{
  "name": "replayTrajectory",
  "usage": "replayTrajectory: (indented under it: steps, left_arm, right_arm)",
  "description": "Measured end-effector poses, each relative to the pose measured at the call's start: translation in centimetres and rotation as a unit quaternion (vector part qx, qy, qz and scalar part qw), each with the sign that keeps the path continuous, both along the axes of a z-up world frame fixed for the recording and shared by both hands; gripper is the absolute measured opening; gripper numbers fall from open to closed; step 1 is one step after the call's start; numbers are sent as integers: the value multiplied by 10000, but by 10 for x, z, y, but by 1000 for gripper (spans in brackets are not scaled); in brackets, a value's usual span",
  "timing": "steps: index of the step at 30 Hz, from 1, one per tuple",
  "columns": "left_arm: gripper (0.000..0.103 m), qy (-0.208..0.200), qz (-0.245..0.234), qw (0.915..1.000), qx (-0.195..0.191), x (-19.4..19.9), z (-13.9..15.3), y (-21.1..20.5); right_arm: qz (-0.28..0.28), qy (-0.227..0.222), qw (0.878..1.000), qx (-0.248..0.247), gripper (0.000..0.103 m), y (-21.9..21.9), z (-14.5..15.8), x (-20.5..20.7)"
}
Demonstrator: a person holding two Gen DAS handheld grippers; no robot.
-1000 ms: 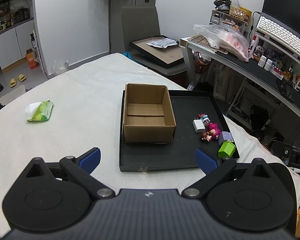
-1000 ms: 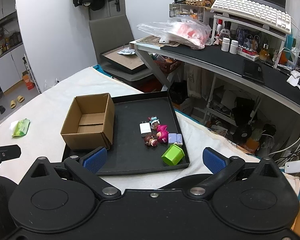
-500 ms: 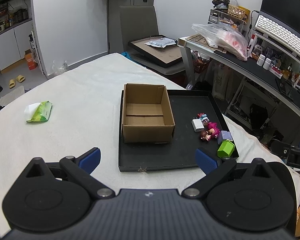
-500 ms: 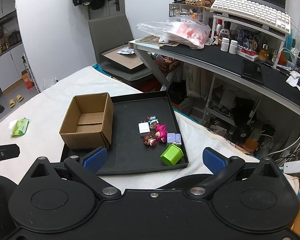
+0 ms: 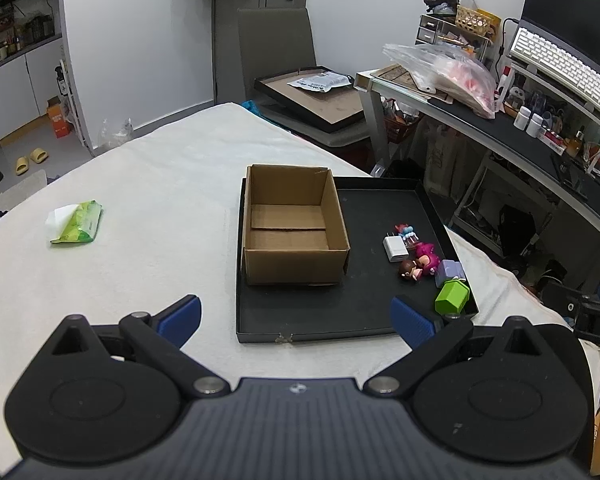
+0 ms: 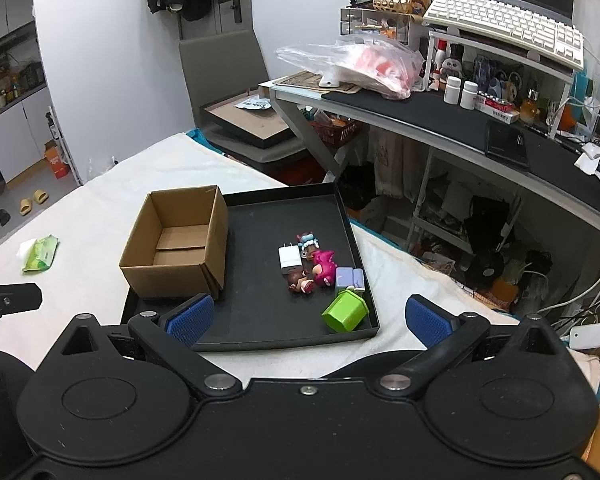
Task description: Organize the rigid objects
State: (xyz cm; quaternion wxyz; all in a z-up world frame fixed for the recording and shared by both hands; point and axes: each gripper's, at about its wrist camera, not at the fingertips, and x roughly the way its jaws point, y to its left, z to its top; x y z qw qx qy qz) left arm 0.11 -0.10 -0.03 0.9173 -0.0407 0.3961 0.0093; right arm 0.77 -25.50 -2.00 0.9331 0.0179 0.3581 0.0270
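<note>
We hold both grippers back from the black tray (image 6: 364, 322), the left gripper (image 5: 296, 316) and the right gripper (image 6: 306, 316) each with fingers spread wide and nothing between them, so we judge that the sorting has not yet begun. The cardboard box (image 6: 176, 248) stands empty on the tray's left side, while the small things lie clustered near its right edge: a white charger (image 6: 289, 258), a pink figure (image 6: 325, 270), a brown-haired doll (image 6: 300, 283), a lilac block (image 6: 350, 279) and a green toy house (image 6: 345, 312). Next, we think, the right gripper must come down over one piece, likely the green toy house nearest us, and close on it without nudging its close neighbours.
</note>
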Motion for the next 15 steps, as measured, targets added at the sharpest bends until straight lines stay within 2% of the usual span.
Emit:
replayTrajectory:
  steps: [7, 12, 15]
  left_arm:
    - [100, 90, -60, 9999, 2, 11, -8, -1]
    - [100, 168, -35, 9999, -7, 23, -18, 0]
    - [100, 198, -25, 9998, -48, 31, -24, 1]
  right_arm:
    - [39, 70, 10000, 4, 103, 2, -9, 7]
    - [50, 201, 9996, 197, 103, -5, -20, 15]
    - [-1, 251, 9996, 114, 103, -6, -27, 19]
